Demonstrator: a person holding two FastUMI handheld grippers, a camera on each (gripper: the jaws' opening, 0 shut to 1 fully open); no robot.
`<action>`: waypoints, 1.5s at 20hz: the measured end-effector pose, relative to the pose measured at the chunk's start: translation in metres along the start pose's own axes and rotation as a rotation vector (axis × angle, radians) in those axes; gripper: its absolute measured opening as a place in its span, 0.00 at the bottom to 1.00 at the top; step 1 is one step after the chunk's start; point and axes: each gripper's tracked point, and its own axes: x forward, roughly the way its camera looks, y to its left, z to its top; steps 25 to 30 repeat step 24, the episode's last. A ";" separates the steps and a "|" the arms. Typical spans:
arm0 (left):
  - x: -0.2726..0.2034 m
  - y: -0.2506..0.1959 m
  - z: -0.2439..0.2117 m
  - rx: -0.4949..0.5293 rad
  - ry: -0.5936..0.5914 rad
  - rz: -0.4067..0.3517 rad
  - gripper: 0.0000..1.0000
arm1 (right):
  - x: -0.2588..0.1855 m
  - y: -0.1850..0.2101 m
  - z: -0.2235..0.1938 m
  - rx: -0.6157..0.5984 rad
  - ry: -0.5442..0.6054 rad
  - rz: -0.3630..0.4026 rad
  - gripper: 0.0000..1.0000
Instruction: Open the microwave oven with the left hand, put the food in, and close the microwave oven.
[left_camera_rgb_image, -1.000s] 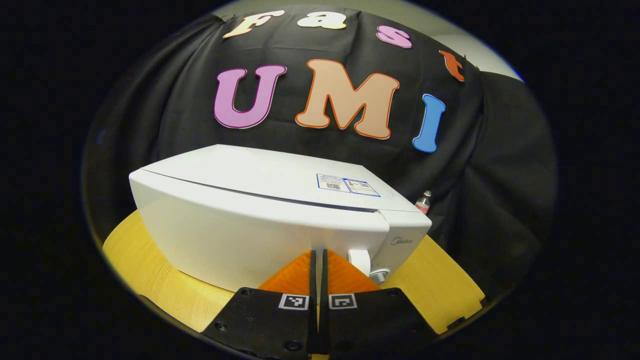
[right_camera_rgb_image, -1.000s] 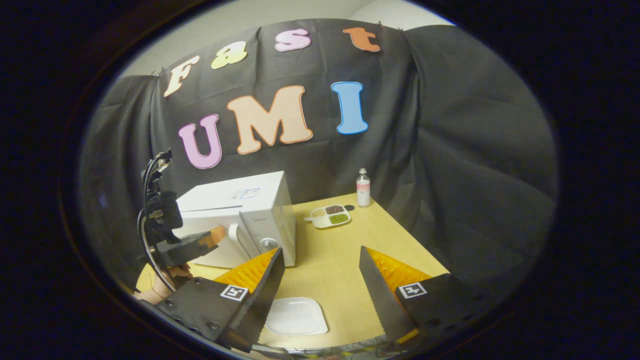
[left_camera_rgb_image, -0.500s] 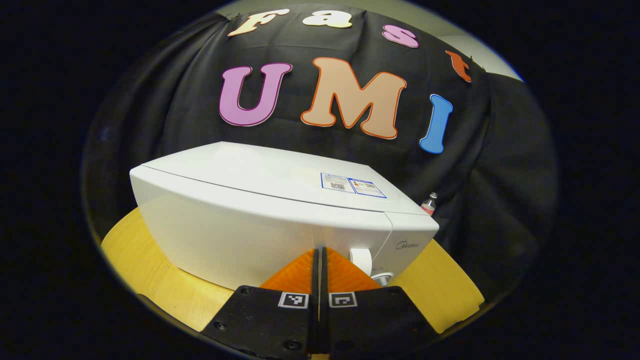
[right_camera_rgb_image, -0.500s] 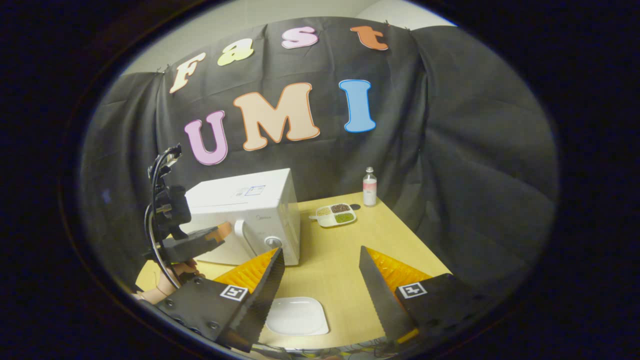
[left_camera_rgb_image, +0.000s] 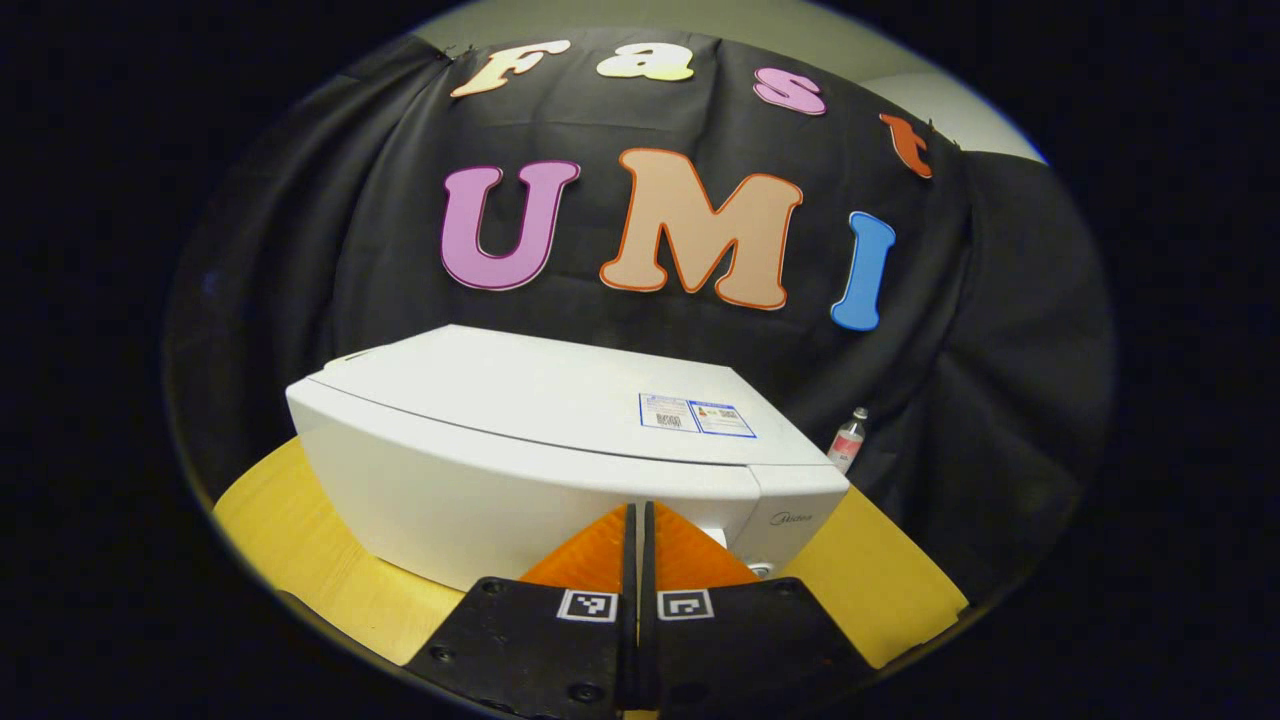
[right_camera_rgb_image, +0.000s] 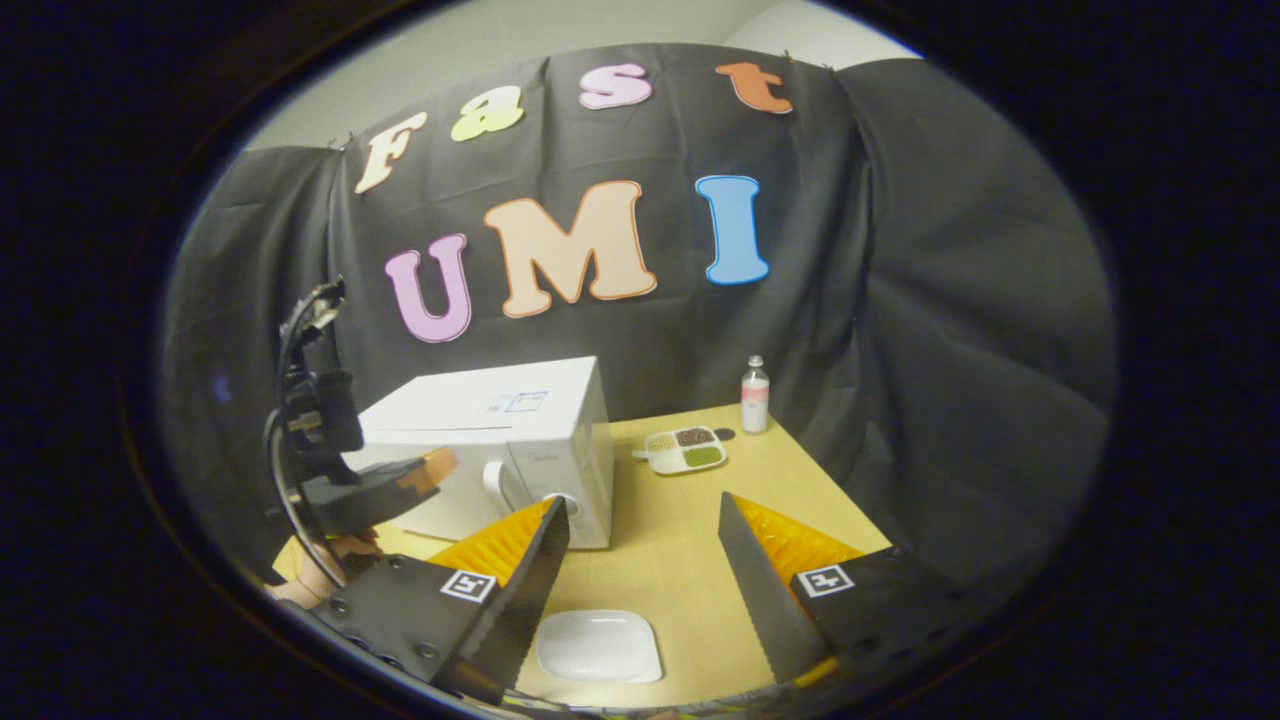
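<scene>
1. Our left gripper (left_camera_rgb_image: 636, 520) is pressed closed, empty, the boxy white microwave oven (left_camera_rgb_image: 560, 450) just ahead.
2. Our right gripper (right_camera_rgb_image: 640, 570) gapes wide above the white square plate (right_camera_rgb_image: 598, 646).

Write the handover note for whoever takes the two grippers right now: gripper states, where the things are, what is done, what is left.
Left gripper: shut, empty, in front of the microwave door, near its handle.
Right gripper: open, empty, above the table and the empty white plate.
Microwave: door closed.
Food tray: on the table right of the microwave, beside a small bottle.
Done: nothing yet.
Left: open the door, put the food in, close the door.
</scene>
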 end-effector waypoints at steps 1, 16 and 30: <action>-0.011 0.002 0.004 0.010 -0.002 0.002 0.00 | 0.000 0.001 -0.001 -0.003 0.001 0.005 0.88; -0.146 0.038 0.053 0.049 -0.056 0.145 0.92 | -0.012 0.020 0.025 -0.026 -0.052 0.074 0.88; -0.149 0.024 0.048 0.037 -0.047 0.127 0.92 | -0.016 0.015 0.032 -0.027 -0.082 0.092 0.88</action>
